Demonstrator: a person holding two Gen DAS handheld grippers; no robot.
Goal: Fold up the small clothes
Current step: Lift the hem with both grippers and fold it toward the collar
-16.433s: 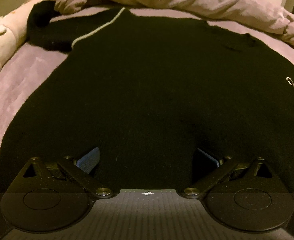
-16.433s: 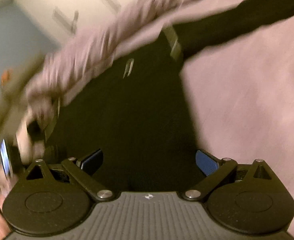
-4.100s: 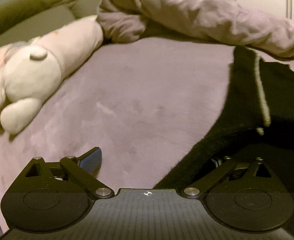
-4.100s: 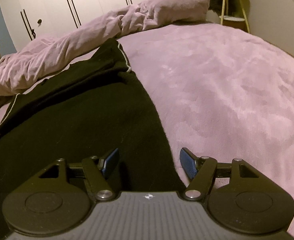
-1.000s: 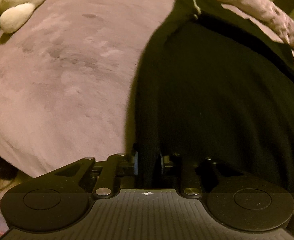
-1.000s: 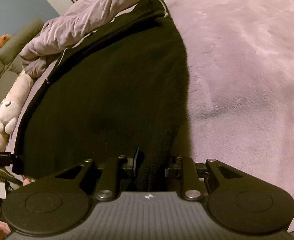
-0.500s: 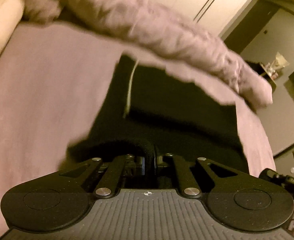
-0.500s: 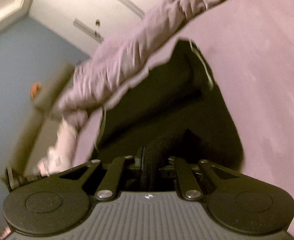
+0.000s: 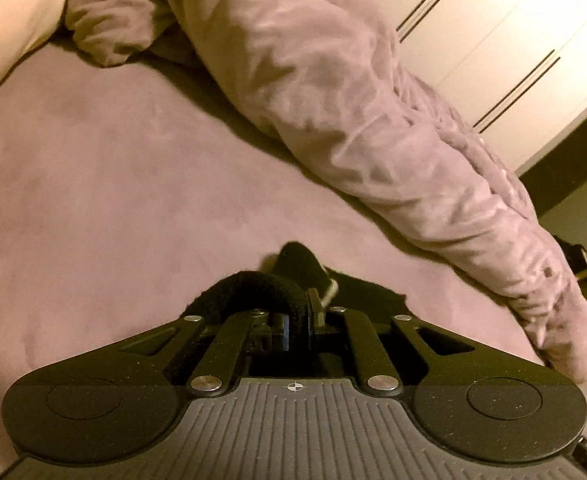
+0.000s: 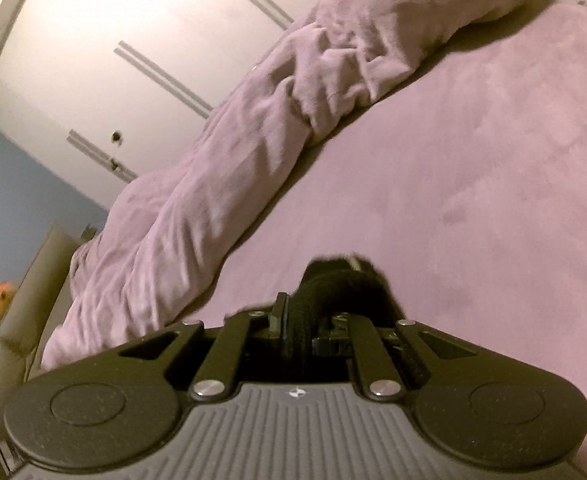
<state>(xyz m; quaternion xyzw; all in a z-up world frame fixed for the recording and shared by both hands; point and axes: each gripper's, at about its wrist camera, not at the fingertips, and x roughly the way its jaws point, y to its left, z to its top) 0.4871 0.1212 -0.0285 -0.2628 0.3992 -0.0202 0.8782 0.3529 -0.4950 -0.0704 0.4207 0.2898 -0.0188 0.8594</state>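
Observation:
My left gripper [image 9: 298,322] is shut on a thick fold of the black knit sweater [image 9: 261,286], which bulges up and over the fingers. Beyond it a bit of the sweater's far end with its white trim [image 9: 329,291] lies on the purple bed sheet [image 9: 113,184]. My right gripper [image 10: 299,326] is shut on another edge of the same black sweater [image 10: 345,284]. Most of the garment is hidden below both grippers.
A rumpled purple duvet [image 9: 353,112] lies along the far side of the bed, also in the right wrist view [image 10: 253,140]. A pale plush toy [image 9: 9,20] is at the far left. White wardrobe doors [image 10: 133,40] stand behind.
Both grippers have carried the sweater's near edge forward towards the duvet. Much less of the black garment shows ahead of them than half a second ago.

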